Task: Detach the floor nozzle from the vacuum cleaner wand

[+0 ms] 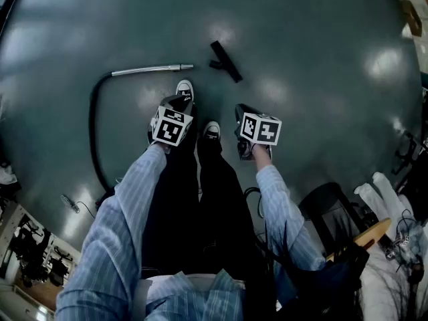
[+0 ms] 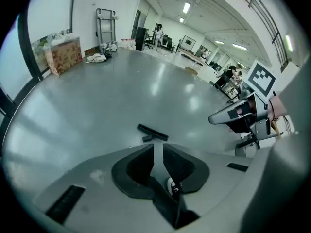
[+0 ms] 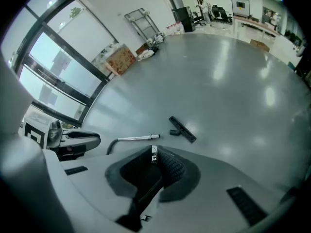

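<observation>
Detachment judged complete, no grasp needed next. Left hand-held gripper (image 2: 158, 147): jaws slightly apart, nothing between. Right hand-held gripper (image 3: 153, 152): jaws together, empty. Farther out on the floor (image 1: 314, 39) lies the chrome wand (image 1: 152, 69). Beyond its tip, clearly separate, lies the floor nozzle (image 1: 225, 61): black, flat, T-shaped.

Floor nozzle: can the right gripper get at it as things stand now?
Probably yes. The floor nozzle lies on bare floor ahead of the right gripper, apart from the wand, nothing between them. But the gripper is up off the floor with jaws shut, so it must lower and open first.
</observation>
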`<state>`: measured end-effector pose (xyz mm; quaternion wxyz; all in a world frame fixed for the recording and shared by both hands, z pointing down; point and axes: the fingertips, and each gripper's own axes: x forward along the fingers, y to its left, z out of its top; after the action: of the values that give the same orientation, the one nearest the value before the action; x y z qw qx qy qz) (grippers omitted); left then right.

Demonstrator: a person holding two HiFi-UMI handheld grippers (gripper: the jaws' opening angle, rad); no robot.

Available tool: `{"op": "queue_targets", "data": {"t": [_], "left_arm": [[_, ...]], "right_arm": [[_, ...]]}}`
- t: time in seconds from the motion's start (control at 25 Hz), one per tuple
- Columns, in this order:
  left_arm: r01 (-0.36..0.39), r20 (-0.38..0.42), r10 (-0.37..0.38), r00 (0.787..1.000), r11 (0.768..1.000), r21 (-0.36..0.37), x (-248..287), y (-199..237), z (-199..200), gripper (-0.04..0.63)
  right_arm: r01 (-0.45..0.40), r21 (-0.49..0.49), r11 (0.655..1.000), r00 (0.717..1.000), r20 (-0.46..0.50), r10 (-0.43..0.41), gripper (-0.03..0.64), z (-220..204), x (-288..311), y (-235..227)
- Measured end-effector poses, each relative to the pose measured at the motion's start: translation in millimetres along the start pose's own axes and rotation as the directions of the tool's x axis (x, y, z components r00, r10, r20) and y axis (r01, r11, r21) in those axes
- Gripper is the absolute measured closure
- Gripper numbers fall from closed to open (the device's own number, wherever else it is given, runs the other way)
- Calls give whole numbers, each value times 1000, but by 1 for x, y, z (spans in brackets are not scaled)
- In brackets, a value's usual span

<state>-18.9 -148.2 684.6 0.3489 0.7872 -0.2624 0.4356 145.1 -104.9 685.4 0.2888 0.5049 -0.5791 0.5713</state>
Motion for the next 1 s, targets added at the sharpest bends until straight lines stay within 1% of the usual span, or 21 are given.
{"op": "queue_targets", "data": {"t": [0.08,0.16,0.28,0.36,0.4,0.44,0.52,0.64,0.8,0.92,1.0], "left_arm": [[-27,50,29,998,999,-27,-15,3,9,557],[-65,124,75,989,994,-87,-34,8,20,577],[-78,229,124,965,976,-201,-69,5,37,582],[-73,276,144,950,965,-251,-94,-8,44,584],[-68,295,148,944,962,-265,-106,-16,47,586],[-61,313,148,938,961,-270,-117,-26,50,588],[-46,348,136,928,965,-257,-138,-47,56,589],[-24,375,111,920,973,-228,-172,-82,49,589],[7,380,80,922,975,-222,-211,-126,25,589],[32,367,67,928,966,-255,-234,-154,-1,589],[51,363,53,930,961,-273,-254,-162,-20,589]], "right_arm": [[-6,24,1000,1000,31,5,577,2,-13,5],[-3,29,1000,997,74,0,578,4,-29,9],[-21,19,1000,992,126,18,578,0,-58,20],[-46,13,999,988,148,43,578,-8,-78,29],[-60,7,998,985,161,58,577,-12,-88,35],[-73,-1,997,982,175,72,578,-15,-98,40],[-85,-20,996,978,191,88,577,-18,-118,51],[-84,-58,995,977,190,94,577,-33,-152,72],[-127,-132,983,970,191,151,577,-51,-189,105],[-127,-196,972,971,178,163,577,-67,-214,120],[-137,-218,966,969,174,176,578,-80,-225,138]]}}
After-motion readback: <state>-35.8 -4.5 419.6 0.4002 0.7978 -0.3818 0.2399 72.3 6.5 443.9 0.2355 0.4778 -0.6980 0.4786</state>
